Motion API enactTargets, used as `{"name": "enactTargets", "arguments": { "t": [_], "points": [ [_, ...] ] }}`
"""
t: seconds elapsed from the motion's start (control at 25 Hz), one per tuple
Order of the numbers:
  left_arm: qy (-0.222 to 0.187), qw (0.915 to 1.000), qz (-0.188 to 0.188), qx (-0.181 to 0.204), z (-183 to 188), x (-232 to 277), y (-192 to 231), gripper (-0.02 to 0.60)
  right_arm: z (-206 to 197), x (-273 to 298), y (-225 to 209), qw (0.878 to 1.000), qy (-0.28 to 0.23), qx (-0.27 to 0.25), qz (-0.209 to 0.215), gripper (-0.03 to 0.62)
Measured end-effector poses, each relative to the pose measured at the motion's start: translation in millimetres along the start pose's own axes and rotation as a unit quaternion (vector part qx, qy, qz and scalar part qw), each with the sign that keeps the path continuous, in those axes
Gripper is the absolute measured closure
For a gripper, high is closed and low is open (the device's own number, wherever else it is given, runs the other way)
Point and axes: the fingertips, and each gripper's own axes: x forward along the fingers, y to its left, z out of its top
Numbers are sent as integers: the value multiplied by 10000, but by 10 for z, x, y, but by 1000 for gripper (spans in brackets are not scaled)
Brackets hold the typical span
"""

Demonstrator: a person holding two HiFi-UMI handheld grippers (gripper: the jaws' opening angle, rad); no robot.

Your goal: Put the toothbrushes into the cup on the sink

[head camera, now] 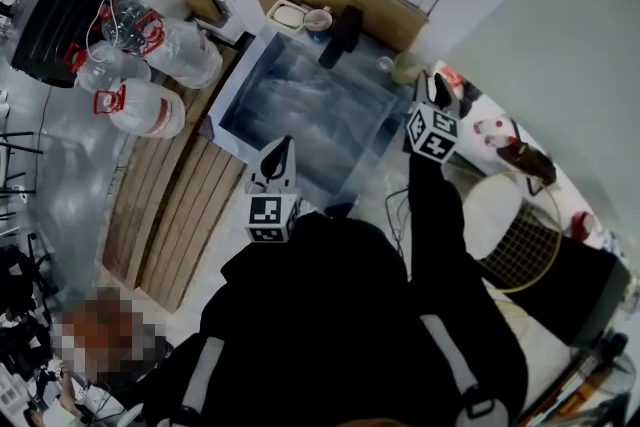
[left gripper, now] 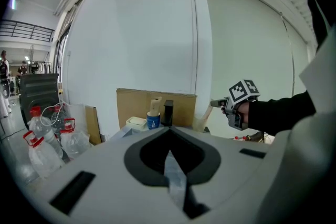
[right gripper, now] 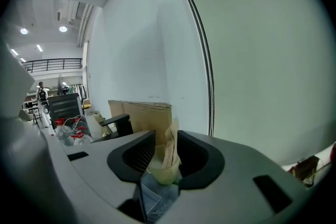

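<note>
Pale green cup (right gripper: 164, 171) between parted right tool (right gripper: 166, 137), blue cup (left gripper: 153, 121), print illegible

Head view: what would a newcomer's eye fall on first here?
The steel sink fills the middle. The right gripper, jaws apart, points at a pale cup holding something paper-wrapped at the sink's right corner. Clear red-handled water bottles lie at the left.

- The sink (head camera: 300, 110) is a square basin of shiny metal, set into a pale counter (head camera: 385, 200).
- The cup (head camera: 405, 67) is pale green and stands upright on the counter, at the far right corner of the sink.
- A toothbrush (right gripper: 171, 149) in tan paper wrap stands in the cup, leaning slightly, with its top above the rim.
</note>
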Motion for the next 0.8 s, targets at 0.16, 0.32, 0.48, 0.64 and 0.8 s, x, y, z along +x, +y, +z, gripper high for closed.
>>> {"name": "enactTargets", "arguments": {
  "t": [0.16,0.32,0.48,0.64,0.8],
  "points": [
    [9,10000,-79,30,-8,2,-68,580,-6,-95,11,9999,-2,-32,130,444],
    [-57,9998,-167,60,20,-12,-138,580,84,-321,75,9991,-281,54,308,443],
    [-130,9996,-231,70,48,-31,-202,580,162,-564,205,9975,-459,79,536,444],
    [-203,9994,-265,108,59,-75,-256,580,199,-847,322,9956,-614,140,700,444],
    [-267,9992,-266,119,64,-125,-290,580,168,-1100,467,9936,-702,126,880,454]
  ]
}}
